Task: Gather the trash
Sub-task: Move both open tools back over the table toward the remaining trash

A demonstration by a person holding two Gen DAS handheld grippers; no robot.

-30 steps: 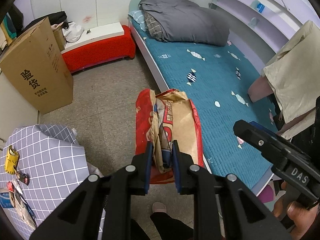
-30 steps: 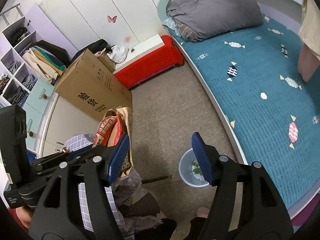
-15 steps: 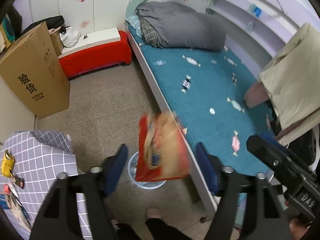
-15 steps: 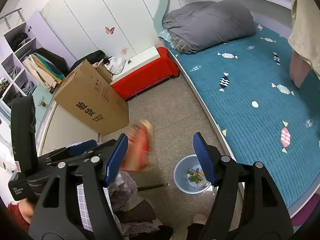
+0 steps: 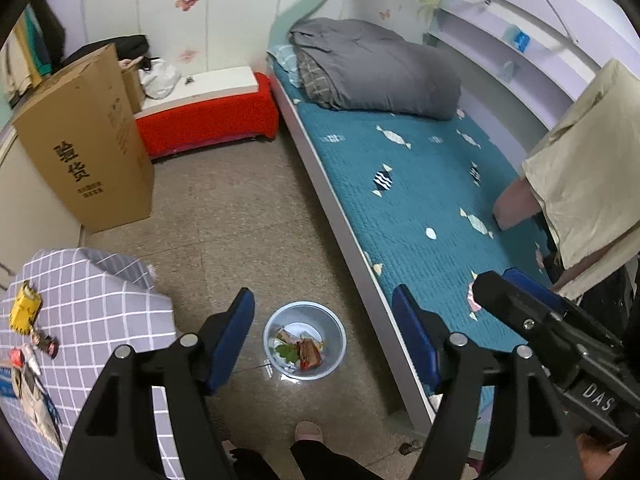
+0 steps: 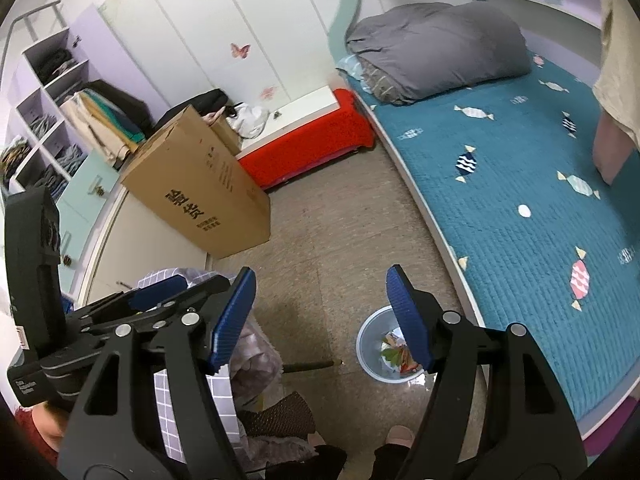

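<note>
A small grey trash bin [image 5: 334,322] stands on the floor beside the bed. A red snack bag [image 5: 309,353] lies inside it with other scraps. My left gripper [image 5: 323,342] is open and empty, high above the bin. My right gripper [image 6: 320,320] is also open and empty, with the bin [image 6: 370,334] partly hidden behind its right finger. The right gripper's body shows at the right of the left wrist view [image 5: 560,344]. More wrappers [image 5: 25,312] lie on the checked grey cloth [image 5: 88,320] at the left.
A bed with a teal cover [image 5: 420,184] runs along the right. A tall cardboard box [image 5: 88,148] and a red bench [image 5: 208,120] stand at the back. A beige cloth [image 5: 584,176] hangs at the right. The person's foot [image 5: 309,432] is near the bin.
My left gripper opened and let go of the red snack bag. The bag fell and now lies in the bin. The right gripper stayed open.
</note>
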